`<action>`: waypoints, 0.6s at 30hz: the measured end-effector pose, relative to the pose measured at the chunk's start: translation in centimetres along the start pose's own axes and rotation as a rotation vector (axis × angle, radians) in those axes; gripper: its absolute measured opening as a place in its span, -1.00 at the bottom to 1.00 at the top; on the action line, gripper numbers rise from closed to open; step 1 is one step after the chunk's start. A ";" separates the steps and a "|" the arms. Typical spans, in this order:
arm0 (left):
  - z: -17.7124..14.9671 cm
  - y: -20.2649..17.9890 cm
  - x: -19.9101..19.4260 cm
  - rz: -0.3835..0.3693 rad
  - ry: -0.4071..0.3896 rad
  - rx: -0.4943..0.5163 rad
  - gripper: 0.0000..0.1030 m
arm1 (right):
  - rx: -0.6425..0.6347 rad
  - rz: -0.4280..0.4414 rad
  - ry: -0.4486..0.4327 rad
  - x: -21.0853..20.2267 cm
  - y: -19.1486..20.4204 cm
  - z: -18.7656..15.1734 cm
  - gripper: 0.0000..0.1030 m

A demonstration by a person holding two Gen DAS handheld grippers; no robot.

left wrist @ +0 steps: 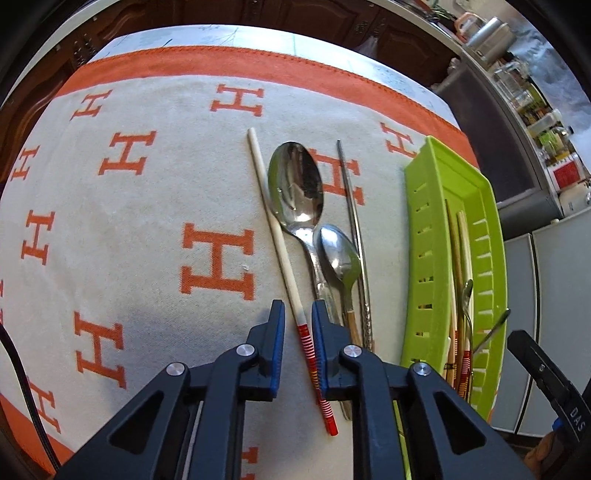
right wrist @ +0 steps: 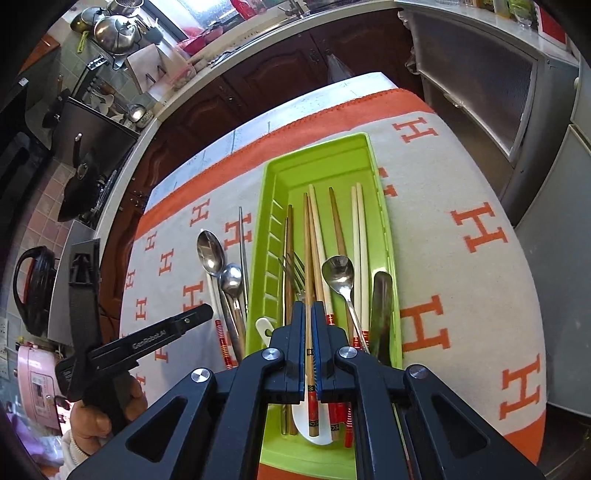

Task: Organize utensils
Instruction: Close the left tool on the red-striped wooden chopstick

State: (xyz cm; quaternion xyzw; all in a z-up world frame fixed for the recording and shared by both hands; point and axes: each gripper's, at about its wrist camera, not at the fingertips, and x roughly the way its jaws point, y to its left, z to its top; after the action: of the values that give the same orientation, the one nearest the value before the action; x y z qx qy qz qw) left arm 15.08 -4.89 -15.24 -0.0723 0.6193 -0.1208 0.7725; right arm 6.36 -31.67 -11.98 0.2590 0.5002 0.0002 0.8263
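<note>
Sorting well under way, judging by the green tray (right wrist: 373, 155): already loaded with wooden and cream chopsticks, a fork (right wrist: 293, 269), a spoon (right wrist: 338, 271), a white ladle-like piece (right wrist: 264, 326) and a dark utensil at its right wall

Left on the cloth just beside the tray: a cream chopstick with a red-striped end (left wrist: 275, 236), a large spoon (left wrist: 295, 184), a small spoon (left wrist: 338, 254) and a metal chopstick (left wrist: 354, 229), lying close and roughly parallel; four pieces to go, by this count

Left gripper (left wrist: 298, 325) down over the striped end of the cream chopstick, jaws narrowed around it, pads close to the stick but contact not certain. Right gripper (right wrist: 308, 332) above the tray, jaws nearly pressed together with a wooden chopstick (right wrist: 308, 258) showing in the slit; pinched or merely lying beneath, hard to tell

Underneath, a beige blanket (left wrist: 129, 221) with orange H letters and an orange border. Beyond, dark wood cabinets (right wrist: 277, 74), a crowded kitchen counter with steel pots (right wrist: 114, 33), grey cupboards at the right
</note>
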 end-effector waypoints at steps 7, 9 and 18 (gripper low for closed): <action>0.5 -0.3 1.6 0.028 0.023 -0.016 -0.76 | 0.006 0.020 -0.006 0.1 -0.2 0.1 -0.93; 0.6 -0.7 1.8 0.040 0.016 -0.005 -0.76 | 0.009 0.018 -0.006 0.9 0.6 0.1 -0.93; 0.9 -3.5 2.7 0.174 -0.018 0.074 -0.78 | 0.005 0.005 -0.012 1.0 0.2 -0.5 -0.93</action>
State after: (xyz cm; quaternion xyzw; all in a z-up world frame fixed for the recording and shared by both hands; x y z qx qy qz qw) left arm 16.15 -9.07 -16.64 0.0092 0.6113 -0.0752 0.7878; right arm 6.52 -31.08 -12.89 0.2625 0.4945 -0.0005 0.8286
